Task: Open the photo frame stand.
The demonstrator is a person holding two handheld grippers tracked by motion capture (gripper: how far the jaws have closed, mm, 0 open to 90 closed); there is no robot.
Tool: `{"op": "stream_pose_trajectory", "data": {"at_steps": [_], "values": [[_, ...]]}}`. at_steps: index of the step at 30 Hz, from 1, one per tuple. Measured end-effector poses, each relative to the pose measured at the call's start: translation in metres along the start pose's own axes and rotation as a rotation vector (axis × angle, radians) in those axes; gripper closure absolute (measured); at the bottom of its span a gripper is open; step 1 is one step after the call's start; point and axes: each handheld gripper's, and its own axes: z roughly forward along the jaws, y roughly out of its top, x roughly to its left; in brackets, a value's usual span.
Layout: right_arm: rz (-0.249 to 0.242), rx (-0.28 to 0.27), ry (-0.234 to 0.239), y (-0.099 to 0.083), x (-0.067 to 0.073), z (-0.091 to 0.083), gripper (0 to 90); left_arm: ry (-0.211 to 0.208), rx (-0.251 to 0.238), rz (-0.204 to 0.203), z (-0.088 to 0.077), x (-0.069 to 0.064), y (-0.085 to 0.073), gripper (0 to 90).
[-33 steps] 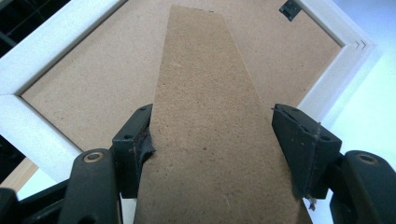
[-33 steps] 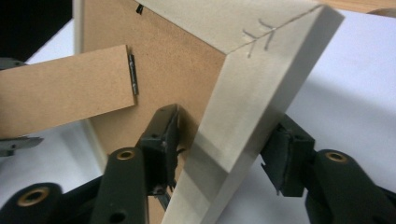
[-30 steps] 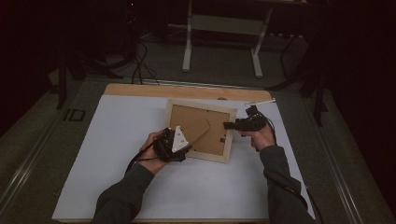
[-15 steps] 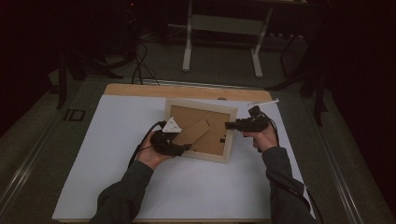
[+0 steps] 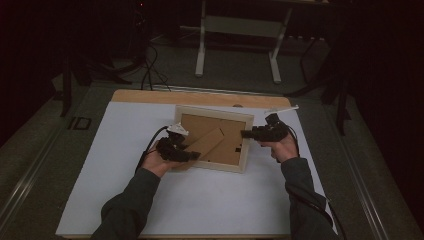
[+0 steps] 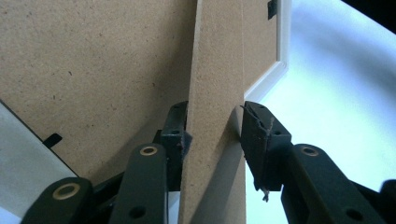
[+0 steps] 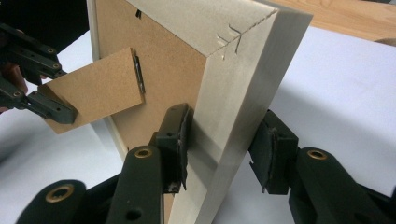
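A pale wooden picture frame (image 5: 212, 112) lies back-up on the white sheet (image 5: 200, 200). Its brown fibreboard stand (image 5: 210, 141) is swung out from the backing board (image 6: 93, 60). My left gripper (image 5: 192, 156) reaches in from the frame's near left, and its jaws have just been closing on the stand (image 6: 217, 116), which both pads now touch. From the right, my right gripper (image 5: 245, 134) is shut on the frame's side rail (image 7: 233, 70). In the right gripper view the left gripper (image 7: 46, 107) holds the stand's (image 7: 93, 84) free end.
The sheet covers a wooden table whose bare strip (image 5: 200, 96) runs along the far edge. A thin white object (image 5: 282, 108) lies at the back right. Beyond the table stand a metal leg frame (image 5: 202, 45) and cables on a dark floor.
The left hand shifted slightly left and its jaws closed around the stand. The right gripper kept its hold on the frame's side.
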Motion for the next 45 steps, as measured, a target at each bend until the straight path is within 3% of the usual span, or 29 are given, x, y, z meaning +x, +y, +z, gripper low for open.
{"op": "stream_pose_trajectory", "data": {"at_steps": [19,28,32,42,45], "values": [[-0.056,-0.069,-0.079,0.011,0.010,-0.013,62.5,0.125,-0.016,0.012,0.009,-0.002,0.011,69.9],[-0.091,-0.067,-0.122,0.014,0.014,-0.014,62.4,0.187,-0.014,0.038,0.017,-0.005,0.014,69.8],[-0.095,-0.072,-0.116,0.013,0.015,-0.015,62.4,0.194,-0.009,0.051,0.017,-0.008,0.013,70.0],[-0.113,-0.085,-0.069,0.005,0.021,-0.018,60.3,0.161,0.003,0.101,0.013,-0.023,0.004,71.1],[-0.121,-0.088,-0.057,0.002,0.024,-0.019,59.7,0.146,-0.003,0.100,0.013,-0.025,0.002,70.9]]}}
